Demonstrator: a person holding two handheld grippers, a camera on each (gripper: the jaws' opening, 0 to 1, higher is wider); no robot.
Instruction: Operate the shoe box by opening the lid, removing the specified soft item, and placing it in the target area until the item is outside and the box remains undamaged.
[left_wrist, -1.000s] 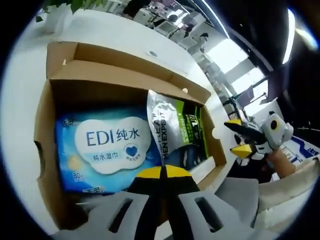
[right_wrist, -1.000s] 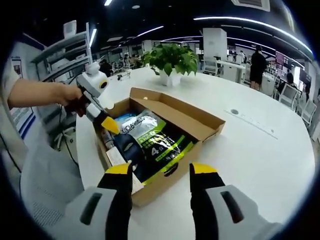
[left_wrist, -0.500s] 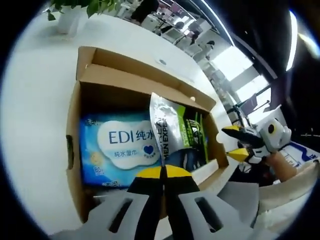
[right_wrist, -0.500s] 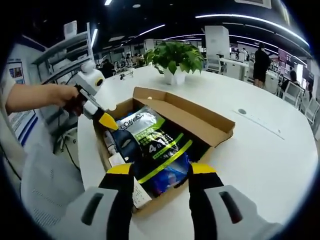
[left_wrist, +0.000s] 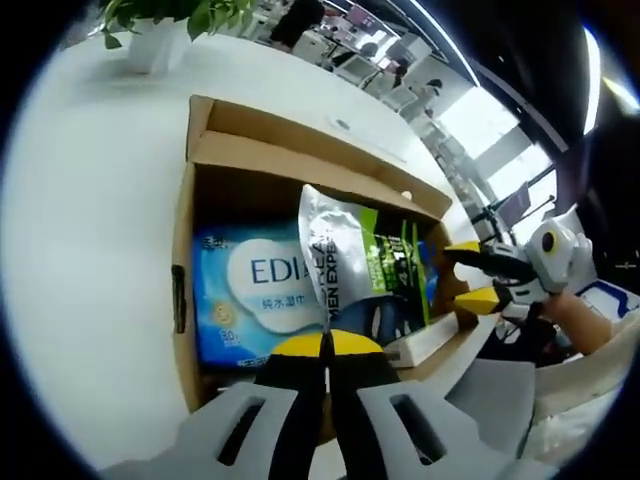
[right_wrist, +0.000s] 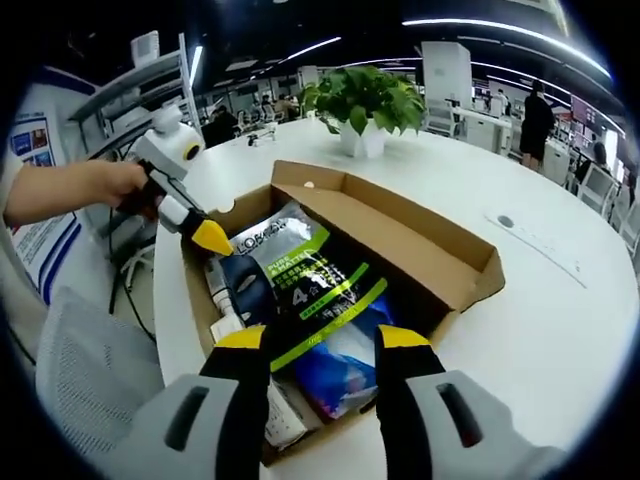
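Note:
An open cardboard shoe box lies on the white table. Inside it a blue EDI wet-wipes pack lies flat. Over the pack sits a silver, green and black soft pouch, tilted up at one side. My left gripper is shut on the pouch's edge. My right gripper is open and hovers at the box's near rim, a little short of the pouch, with nothing between its jaws.
A potted plant stands on the round white table beyond the box. A person's hand holds the left gripper. A grey mesh chair stands by the table edge. Small white packets lie along one box wall.
The left gripper keeps its hold and has drawn back and up, tilting the pouch's edge higher. The right gripper has come closer over the box.

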